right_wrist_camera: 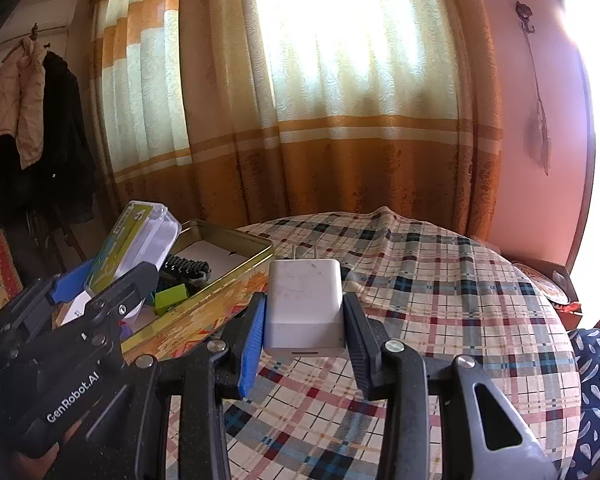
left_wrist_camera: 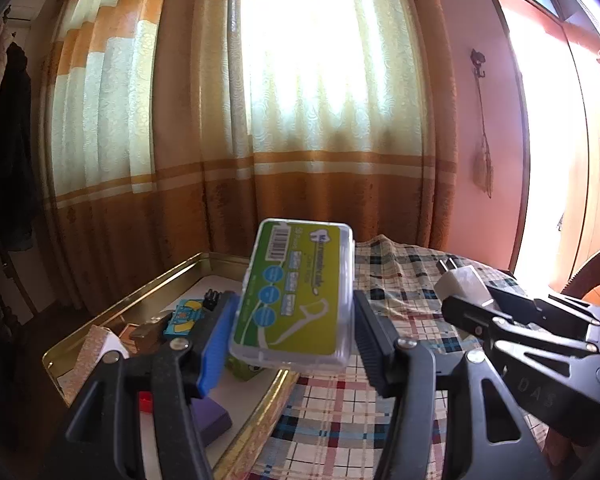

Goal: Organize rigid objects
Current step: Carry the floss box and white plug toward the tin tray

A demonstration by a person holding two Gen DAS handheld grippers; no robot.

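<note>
The left gripper (left_wrist_camera: 294, 312) holds a clear dental floss pick box (left_wrist_camera: 296, 292), its pads pressed on the box's two long sides; the box is lifted and tilted, its long axis running away from the camera toward the curtain (left_wrist_camera: 236, 120), and it hangs over the near right rim of the gold tin tray (left_wrist_camera: 112, 312) — the tray lies just below and to the left of it. Seemingly only a short drop leftward is needed to set it among the small items already inside.

The right gripper (right_wrist_camera: 304, 320) clamps a white wall charger (right_wrist_camera: 305, 304), prongs pointing away; it hangs over the plaid tablecloth (right_wrist_camera: 440, 300), just right of the tray's near corner — the left hand is the nearer to the tray.
</note>
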